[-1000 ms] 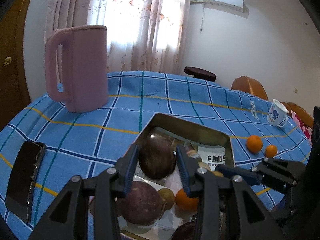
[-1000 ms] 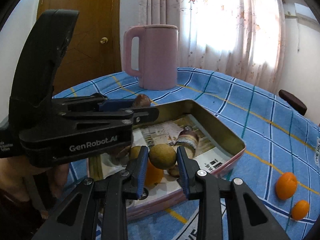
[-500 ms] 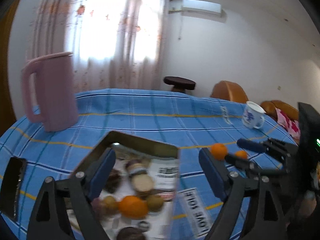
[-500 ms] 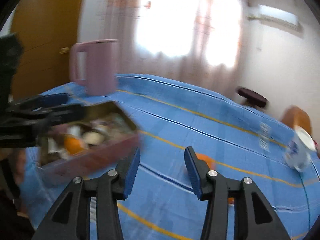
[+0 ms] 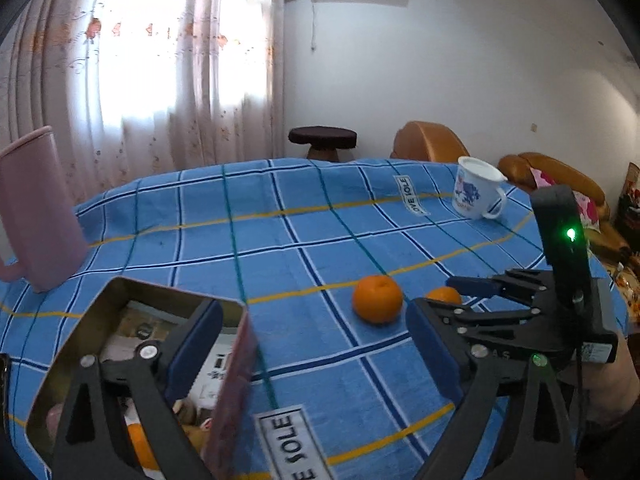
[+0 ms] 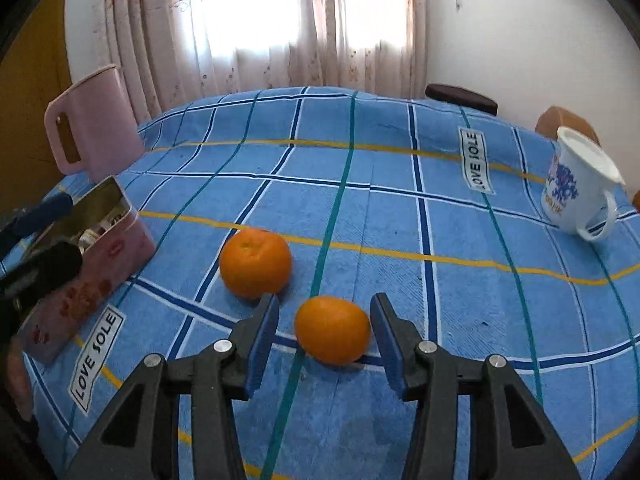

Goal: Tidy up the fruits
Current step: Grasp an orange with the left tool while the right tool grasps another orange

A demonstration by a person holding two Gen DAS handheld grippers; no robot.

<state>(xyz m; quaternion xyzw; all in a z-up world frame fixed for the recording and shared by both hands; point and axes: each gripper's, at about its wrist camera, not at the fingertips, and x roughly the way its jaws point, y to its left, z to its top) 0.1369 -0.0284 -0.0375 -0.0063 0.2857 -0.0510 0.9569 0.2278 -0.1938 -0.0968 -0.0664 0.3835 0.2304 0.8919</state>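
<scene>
Table (image 6: 400, 200), covered in a blue checked cloth printed with "LOVE SOLE" labels. Item one: my right gripper (image 6: 324, 340), jaws apart, straddling the smaller orange (image 6: 332, 329); the fruit sits on the cloth between the blue pads with a gap on either side, neither pad pressing it. Item two: the larger orange (image 6: 255, 262), on the cloth just beside the smaller one, toward the tin. Item three: my left gripper (image 5: 312, 352), jaws opening and standing wide with nothing between them but bare cloth; its left finger (image 5: 192, 344) overlaps the tin's near corner in the left wrist view. Item four: the tin (image 5: 100, 300), pink-sided with a lip-print pattern, at the left of the table, holding an orange and several darker fruits I cannot make out clearly. Item five: a pink jug (image 6: 94, 120), upright beyond the tin. Item six: a white mug (image 6: 576, 184) with blue print, standing well apart at the right.
</scene>
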